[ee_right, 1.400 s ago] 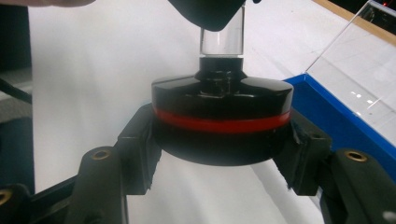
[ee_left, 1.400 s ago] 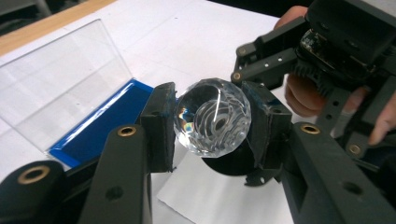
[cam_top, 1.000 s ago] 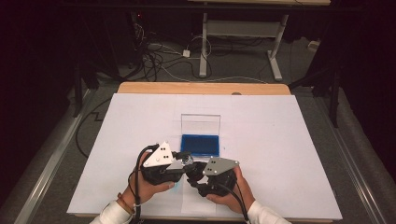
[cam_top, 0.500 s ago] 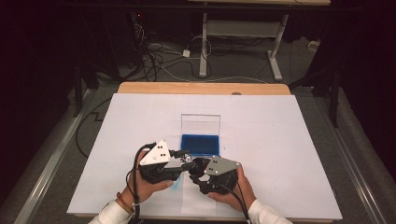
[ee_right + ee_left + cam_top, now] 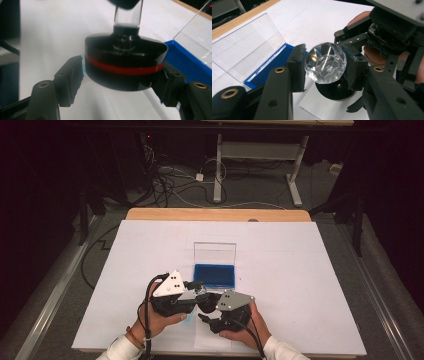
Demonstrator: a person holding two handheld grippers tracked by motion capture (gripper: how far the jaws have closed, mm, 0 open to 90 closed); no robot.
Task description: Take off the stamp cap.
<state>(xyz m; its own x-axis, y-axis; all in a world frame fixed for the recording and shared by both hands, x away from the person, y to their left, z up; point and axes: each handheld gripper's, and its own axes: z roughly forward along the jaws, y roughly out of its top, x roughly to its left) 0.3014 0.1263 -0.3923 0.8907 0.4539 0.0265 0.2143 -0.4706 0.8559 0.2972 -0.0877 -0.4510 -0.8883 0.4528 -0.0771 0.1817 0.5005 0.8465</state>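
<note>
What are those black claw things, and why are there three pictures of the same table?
Those claws are grippers: hand-held tools with two black jaws that a person squeezes, one in each hand. One picture comes from a camera above the white table. There you see the left gripper and the right gripper close together. The other two pictures come from small cameras riding on each gripper.

In the left gripper view, the jaws pinch a clear, sparkly crystal knob. In the right gripper view, the jaws sit either side of its round black base with a red stripe; whether they touch it I cannot tell. Behind lies an open blue case with a clear lid standing up.
</note>
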